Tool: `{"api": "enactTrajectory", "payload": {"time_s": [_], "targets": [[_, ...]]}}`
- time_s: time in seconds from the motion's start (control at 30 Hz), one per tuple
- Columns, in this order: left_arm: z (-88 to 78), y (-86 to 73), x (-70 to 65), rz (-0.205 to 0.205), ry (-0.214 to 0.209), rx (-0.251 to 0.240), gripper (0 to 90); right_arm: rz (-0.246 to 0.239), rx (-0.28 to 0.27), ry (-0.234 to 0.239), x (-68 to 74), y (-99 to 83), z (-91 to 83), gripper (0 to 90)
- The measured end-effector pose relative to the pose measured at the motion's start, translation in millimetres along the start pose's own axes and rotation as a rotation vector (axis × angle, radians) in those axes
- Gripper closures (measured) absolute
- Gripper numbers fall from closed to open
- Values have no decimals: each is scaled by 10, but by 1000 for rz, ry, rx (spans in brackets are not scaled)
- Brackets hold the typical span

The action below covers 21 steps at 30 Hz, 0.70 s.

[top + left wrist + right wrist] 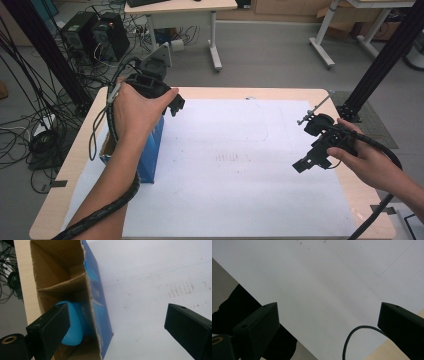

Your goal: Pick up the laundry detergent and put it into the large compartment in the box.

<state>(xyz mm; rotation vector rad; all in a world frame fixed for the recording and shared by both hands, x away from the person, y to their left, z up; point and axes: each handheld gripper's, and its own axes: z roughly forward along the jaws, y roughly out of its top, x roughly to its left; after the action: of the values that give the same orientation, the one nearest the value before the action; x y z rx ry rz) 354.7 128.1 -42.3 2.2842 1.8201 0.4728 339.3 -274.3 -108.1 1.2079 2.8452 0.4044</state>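
White paper covers your tabletop (235, 165). Both jaws gape, holding nothing. Your left gripper (115, 332) straddles the blue cardboard box's wall (96, 300); closing might crush it.

Box (150, 150) stands on sheet's (240, 165) left edge.

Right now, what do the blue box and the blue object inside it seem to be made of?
The blue box: corrugated cardboard, brown and raw inside, printed glossy blue outside; torn edges show fibre. The blue object: probably smooth plastic, judging by its rounded, even surface, though this is uncertain.
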Motion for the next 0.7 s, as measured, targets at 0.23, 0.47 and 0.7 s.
{"api": "enactTrajectory", "payload": {"time_s": [0.23, 0.47, 0.7], "targets": [[14, -11, 12, 4, 0, 2, 67, -1, 4, 2, -4, 7, 20, 39], [24, -23, 15, 1, 1, 4, 67, -1, 4, 0, -2, 2, 15, 38], [24, -24, 13, 3, 3, 3, 67, -1, 5, 1, 3, 7, 18, 39]]}}
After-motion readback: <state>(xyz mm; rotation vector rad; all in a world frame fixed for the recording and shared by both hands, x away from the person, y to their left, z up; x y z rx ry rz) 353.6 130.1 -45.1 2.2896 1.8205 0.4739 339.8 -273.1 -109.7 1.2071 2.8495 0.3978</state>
